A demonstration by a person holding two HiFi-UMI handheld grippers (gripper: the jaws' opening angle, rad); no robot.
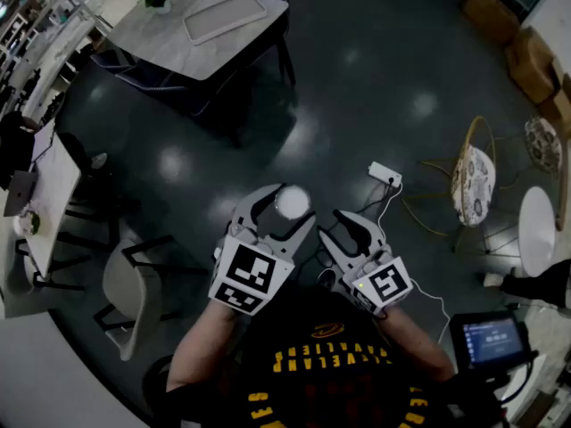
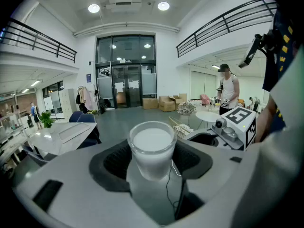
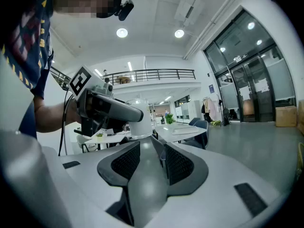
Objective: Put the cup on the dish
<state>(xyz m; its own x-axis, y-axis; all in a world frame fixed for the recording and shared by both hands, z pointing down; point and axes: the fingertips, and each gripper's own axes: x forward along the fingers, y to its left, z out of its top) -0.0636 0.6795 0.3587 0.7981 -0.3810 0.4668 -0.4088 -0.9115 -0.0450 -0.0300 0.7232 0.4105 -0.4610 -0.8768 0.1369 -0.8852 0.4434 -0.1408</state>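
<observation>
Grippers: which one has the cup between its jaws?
The left gripper: its jaws clamp the white cup in mid-air. The right gripper has parted jaws with nothing between them.

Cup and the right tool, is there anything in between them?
No, nothing. In the head view the gap between the cup and the right tool is bare; only the dark floor below shows through it.

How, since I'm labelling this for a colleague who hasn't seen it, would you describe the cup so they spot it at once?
Start at the person's two hand-held grippers held out over the dark floor. The left hand-held gripper clamps the cup, a small clear tumbler, white inside. The right hand-held gripper beside it is open and empty.
</observation>
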